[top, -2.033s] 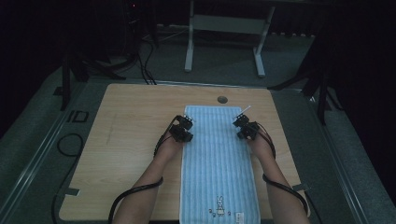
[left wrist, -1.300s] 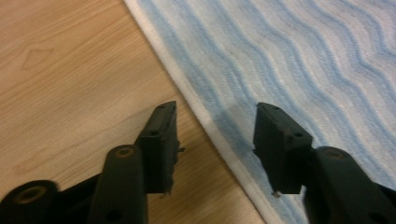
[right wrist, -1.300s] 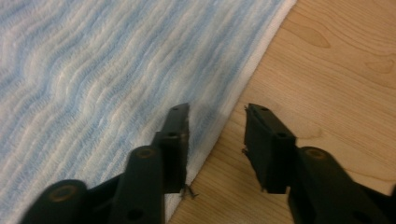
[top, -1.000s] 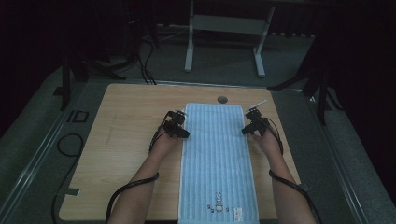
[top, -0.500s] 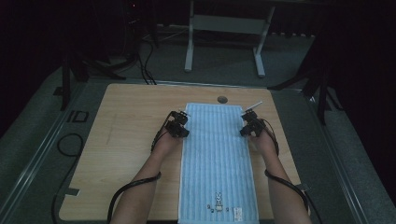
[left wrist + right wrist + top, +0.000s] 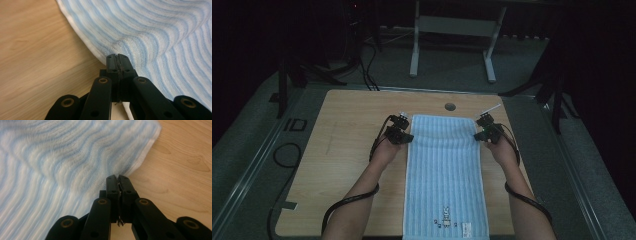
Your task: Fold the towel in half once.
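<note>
A light blue striped towel [image 6: 444, 170] lies lengthwise on the wooden table [image 6: 347, 165], with a small printed figure and a label at its near end. My left gripper [image 6: 406, 138] has just closed and is shut on the towel's left edge near the far end; its jaws pinch the white hem [image 6: 105, 53] and the cloth [image 6: 160, 37] rises in a fold. My right gripper [image 6: 477, 136] has also just closed, shut on the towel's right edge [image 6: 136, 167] opposite, with the towel [image 6: 62, 157] rippling up from the table.
A round hole [image 6: 450, 106] sits in the table just beyond the towel's far end. Cables trail from both grippers along the forearms. Bare wood [image 6: 37, 50] lies left of the towel and bare table [image 6: 180, 165] to its right. A white stand [image 6: 452, 30] stands on the floor behind.
Both grippers moved onto the towel's side edges and their jaws shut on them. The edges near the far end have lifted slightly off the table.
</note>
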Motion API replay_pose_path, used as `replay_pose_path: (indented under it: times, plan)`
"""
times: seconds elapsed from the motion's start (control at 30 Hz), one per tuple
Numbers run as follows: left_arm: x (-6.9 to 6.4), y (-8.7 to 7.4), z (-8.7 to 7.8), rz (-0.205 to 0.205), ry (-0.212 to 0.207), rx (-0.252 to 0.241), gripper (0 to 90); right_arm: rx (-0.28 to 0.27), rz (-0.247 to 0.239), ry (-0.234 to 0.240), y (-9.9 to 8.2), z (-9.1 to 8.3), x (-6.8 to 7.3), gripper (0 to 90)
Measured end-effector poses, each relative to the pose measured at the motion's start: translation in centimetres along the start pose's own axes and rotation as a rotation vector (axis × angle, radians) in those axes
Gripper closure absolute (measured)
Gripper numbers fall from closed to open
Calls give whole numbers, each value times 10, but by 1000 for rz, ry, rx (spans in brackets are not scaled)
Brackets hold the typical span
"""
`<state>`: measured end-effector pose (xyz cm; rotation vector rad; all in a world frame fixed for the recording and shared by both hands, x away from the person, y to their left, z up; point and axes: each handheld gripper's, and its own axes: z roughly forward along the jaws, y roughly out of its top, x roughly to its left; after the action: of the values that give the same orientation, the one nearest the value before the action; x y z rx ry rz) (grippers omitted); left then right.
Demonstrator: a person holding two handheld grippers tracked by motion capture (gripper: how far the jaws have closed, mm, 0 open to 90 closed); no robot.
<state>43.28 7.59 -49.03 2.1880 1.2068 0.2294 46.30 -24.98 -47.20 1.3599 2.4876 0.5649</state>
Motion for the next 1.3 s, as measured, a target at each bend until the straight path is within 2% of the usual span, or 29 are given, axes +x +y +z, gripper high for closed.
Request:
replay_pose_path:
  times: [0.07, 0.1, 0.13, 0.17, 0.23, 0.27, 0.3, 0.33, 0.4, 0.47, 0.5, 0.57, 0.6, 0.63, 0.67, 0.73, 0.8, 0.83, 0.93, 1.03, 1.17, 1.3]
  plan:
    - [-3, -1, -6, 0, -4, -2, 889, -13, -7, -2, -2, -5, 1, 878]
    - [-11, -5, -16, 24, 3, -6, 889, -17, -7, 5, -5, -10, 2, 878]
    - [-14, -8, -20, 31, 1, -7, 888, -44, -32, 25, -17, -23, 7, 877]
    - [-19, -12, -24, 44, 5, -12, 888, -44, -32, 25, -17, -23, 7, 877]
    - [-28, -22, -30, 63, 2, -6, 887, -64, -53, 37, -29, -30, 12, 876]
    - [-28, -22, -30, 63, 2, -6, 887, -64, -53, 37, -29, -30, 12, 876]
    - [-35, -35, -33, 70, -11, 0, 887, -68, -59, 45, -36, -33, 15, 876]
    - [-38, -41, -32, 77, -22, 15, 886, -62, -76, 69, -54, -34, 22, 876]
    - [-46, -54, -28, 99, -25, 36, 885, -56, -101, 64, -68, -33, 29, 876]
    - [-52, -65, -22, 113, -35, 68, 885, -40, -115, 68, -80, -29, 34, 876]
    - [-54, -70, -20, 108, -39, 80, 885, -38, -113, 67, -85, -27, 36, 874]
    - [-58, -79, -16, 125, -61, 113, 885, -26, -103, 84, -94, -23, 38, 868]
    - [-60, -81, -17, 133, -64, 123, 882, -7, -110, 89, -97, -21, 40, 849]
    - [-60, -82, -20, 145, -51, 113, 876, -2, -113, 97, -101, -23, 42, 816]
    - [-60, -81, -25, 153, -33, 94, 859, -18, -108, 104, -102, -27, 43, 785]
    - [-57, -76, -36, 142, -19, 67, 756, -59, -96, 118, -103, -41, 43, 708]
    - [-55, -72, -42, 138, -39, 59, 653, -71, -111, 104, -100, -49, 46, 682]
    - [-56, -70, -42, 141, -48, 51, 637, -72, -121, 92, -98, -49, 48, 682]
    - [-61, -68, -32, 168, -72, 67, 625, -49, -161, 83, -94, -39, 58, 704]
    - [-66, -68, -15, 180, -79, 114, 640, -36, -161, 90, -91, -25, 62, 704]
    - [-63, -68, 3, 173, -79, 157, 640, 7, -150, 99, -90, -4, 63, 699]
    - [-57, -65, 8, 159, -71, 154, 640, 36, -146, 96, -87, 10, 64, 701]
